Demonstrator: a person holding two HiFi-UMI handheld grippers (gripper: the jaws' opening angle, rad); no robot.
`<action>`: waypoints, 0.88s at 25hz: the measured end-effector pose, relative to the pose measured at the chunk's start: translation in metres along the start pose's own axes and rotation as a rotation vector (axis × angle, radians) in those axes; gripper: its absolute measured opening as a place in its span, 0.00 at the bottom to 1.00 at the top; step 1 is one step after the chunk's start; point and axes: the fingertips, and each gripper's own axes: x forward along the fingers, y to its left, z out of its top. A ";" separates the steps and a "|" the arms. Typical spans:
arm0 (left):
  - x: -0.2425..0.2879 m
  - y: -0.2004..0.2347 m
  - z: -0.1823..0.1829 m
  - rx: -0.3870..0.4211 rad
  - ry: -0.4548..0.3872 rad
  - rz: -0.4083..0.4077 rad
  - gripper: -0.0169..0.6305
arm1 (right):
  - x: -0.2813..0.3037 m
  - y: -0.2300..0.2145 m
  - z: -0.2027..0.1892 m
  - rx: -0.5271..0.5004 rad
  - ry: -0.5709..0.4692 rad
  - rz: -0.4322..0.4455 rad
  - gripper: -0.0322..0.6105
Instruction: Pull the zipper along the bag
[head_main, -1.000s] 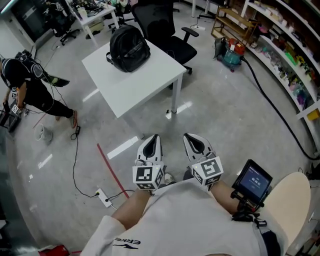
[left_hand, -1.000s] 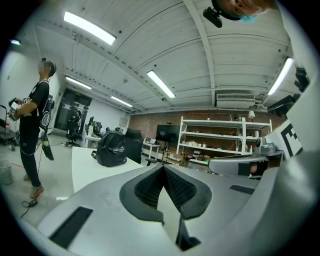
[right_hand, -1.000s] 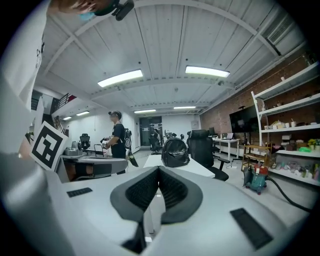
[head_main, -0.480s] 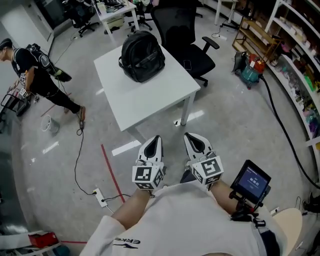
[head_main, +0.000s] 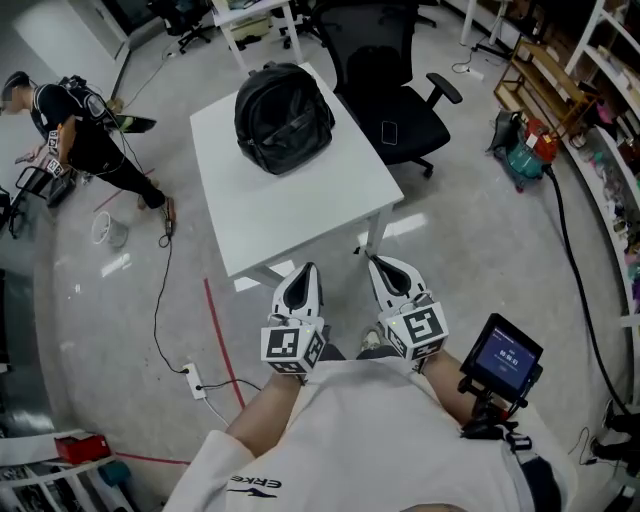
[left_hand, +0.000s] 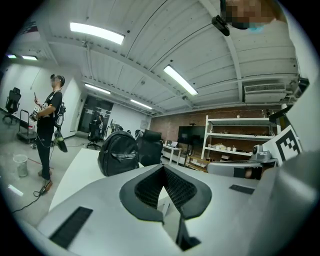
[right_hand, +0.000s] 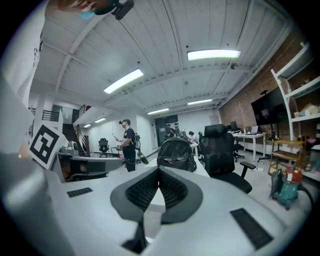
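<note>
A soft-sided black bag (head_main: 284, 117), rounded and faintly glossy, sits toward the far edge of a square white table (head_main: 300, 220), well apart from both tools. The left gripper (head_main: 304, 272) and right gripper (head_main: 381, 265) are held side by side close to the person's chest, pointing roughly level toward the table's near edge and stopping short of it. Each is a smooth white plastic shell with dark ribbed pads. On both, the pads meet at the tip with nothing between them. A cube with black-and-white square markers caps the back of each. A small lit screen (head_main: 503, 358) is mounted at the person's right forearm. Beyond the table's far right corner stands a black mesh-backed office chair (head_main: 385, 75) with a phone (head_main: 391, 131) on its seat. A person in black (head_main: 85, 140) bends over the polished grey floor at left.
</note>
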 end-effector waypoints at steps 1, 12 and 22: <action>0.007 0.000 -0.001 0.001 0.005 0.010 0.03 | 0.005 -0.007 0.000 0.003 0.003 0.007 0.05; 0.070 0.039 0.004 0.007 0.017 0.093 0.03 | 0.072 -0.054 0.001 0.009 0.027 0.044 0.06; 0.137 0.120 0.039 -0.001 -0.006 0.094 0.03 | 0.170 -0.084 0.031 -0.054 0.045 0.015 0.05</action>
